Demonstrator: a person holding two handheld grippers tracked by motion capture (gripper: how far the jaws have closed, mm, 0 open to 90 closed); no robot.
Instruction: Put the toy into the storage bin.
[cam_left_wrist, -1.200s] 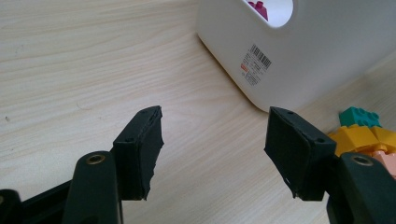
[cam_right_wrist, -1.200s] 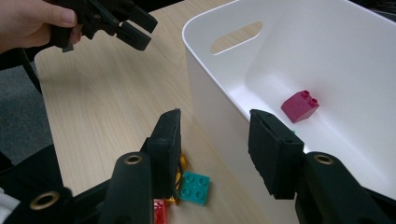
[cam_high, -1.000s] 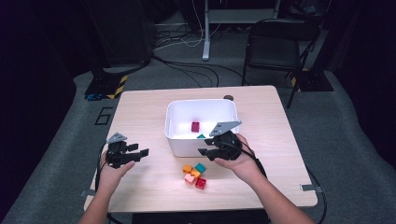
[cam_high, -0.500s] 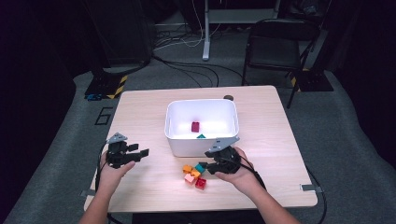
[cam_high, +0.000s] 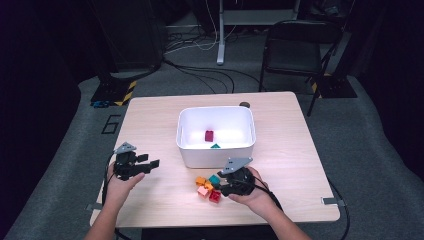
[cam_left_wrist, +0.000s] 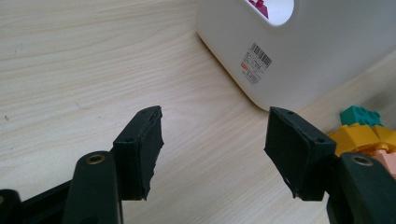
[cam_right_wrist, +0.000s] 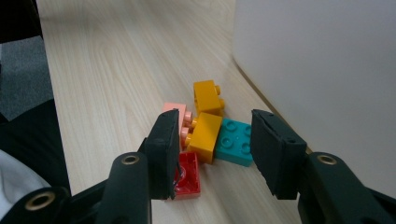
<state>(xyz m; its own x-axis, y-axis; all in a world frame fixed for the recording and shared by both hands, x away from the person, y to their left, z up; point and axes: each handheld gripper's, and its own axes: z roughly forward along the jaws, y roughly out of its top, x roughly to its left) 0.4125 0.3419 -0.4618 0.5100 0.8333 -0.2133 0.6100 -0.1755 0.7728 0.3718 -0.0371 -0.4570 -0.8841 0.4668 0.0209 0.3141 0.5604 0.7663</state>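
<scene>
Wooden counter is carrying a white bin at its middle in the high view; a magenta brick and a teal piece are lying inside the bin. Just in front of the bin a small cluster of bricks is sitting on the counter, and the right gripper is hovering right at that cluster, its hand coming in from the lower edge. The left gripper is resting well apart to the left, fingers gaping over bare wood. In the left gripper view, both fingers are standing half open with nothing between them, the bin wall lying ahead and a teal brick and orange brick showing at the right edge. In the right gripper view, the fingers are standing partly open, having just been opening, and are straddling an orange brick and a teal brick without pressing on either; a red brick, a pink brick and a second orange brick are lying close by, beside the bin wall.
</scene>
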